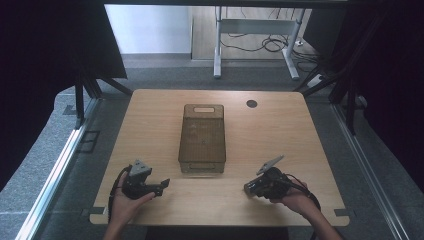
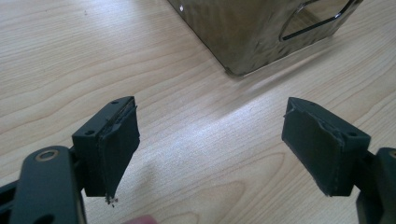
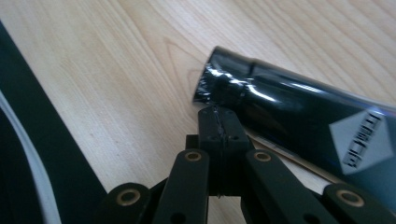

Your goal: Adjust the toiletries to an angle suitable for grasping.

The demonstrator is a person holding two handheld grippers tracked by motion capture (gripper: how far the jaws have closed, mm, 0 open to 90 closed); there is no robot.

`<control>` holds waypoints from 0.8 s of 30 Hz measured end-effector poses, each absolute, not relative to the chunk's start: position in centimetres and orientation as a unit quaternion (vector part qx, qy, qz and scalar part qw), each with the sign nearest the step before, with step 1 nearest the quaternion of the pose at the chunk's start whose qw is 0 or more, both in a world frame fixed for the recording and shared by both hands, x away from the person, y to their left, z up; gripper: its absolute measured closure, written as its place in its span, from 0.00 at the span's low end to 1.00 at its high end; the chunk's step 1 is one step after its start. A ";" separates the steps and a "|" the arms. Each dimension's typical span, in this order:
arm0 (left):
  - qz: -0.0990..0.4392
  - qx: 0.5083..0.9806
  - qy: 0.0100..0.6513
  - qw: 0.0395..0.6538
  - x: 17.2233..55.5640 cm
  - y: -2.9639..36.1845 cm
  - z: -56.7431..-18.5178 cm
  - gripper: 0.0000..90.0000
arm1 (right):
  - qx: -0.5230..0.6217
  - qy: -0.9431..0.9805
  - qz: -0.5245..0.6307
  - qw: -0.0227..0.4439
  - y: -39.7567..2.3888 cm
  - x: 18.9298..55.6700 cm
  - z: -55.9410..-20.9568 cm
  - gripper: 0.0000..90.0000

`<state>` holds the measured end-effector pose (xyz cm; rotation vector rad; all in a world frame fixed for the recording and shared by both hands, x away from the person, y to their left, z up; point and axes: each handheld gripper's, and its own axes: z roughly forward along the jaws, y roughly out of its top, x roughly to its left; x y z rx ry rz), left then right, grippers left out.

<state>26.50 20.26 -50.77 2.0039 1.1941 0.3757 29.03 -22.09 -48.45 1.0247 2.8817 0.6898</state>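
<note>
Near the table's (image 1: 150, 205) front edge, a person's left gripper (image 1: 162, 186) rests with its jaws wide apart and empty, and the right gripper (image 3: 218, 122), jaws pressed together on nothing, lies beside a glossy black tube (image 3: 299, 126). Beyond them, the translucent brown bin (image 1: 202, 137) stands at the table's centre. Likely next: open the right jaws before gripping the tube squarely mid-body

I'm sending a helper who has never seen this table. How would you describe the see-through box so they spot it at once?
Start from the wooden table and look to its middle. The box stands there lengthwise, a long, brownish, translucent container with a slot handle cut in its far end. It lies ahead of and between the two hand-held tongs, and it is far bigger than the small dark round hole beyond it.
</note>
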 end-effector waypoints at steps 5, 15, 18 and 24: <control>0.146 0.787 0.467 0.377 26.5 20.3 -50.8 0.21 | 0.319 0.923 0.216 -0.007 -21.4 29.0 -48.9 1.00; 0.143 0.786 0.470 0.375 26.6 20.3 -51.0 0.21 | 0.320 0.922 0.218 -0.015 -20.4 29.9 -48.9 1.00; 0.143 0.785 0.472 0.375 26.6 20.4 -51.0 0.21 | 0.322 0.921 0.218 -0.015 -20.0 30.4 -49.0 1.00; 0.141 0.785 0.470 0.378 26.6 20.5 -50.9 0.21 | 0.335 0.917 0.216 -0.013 -19.6 31.8 -49.0 1.00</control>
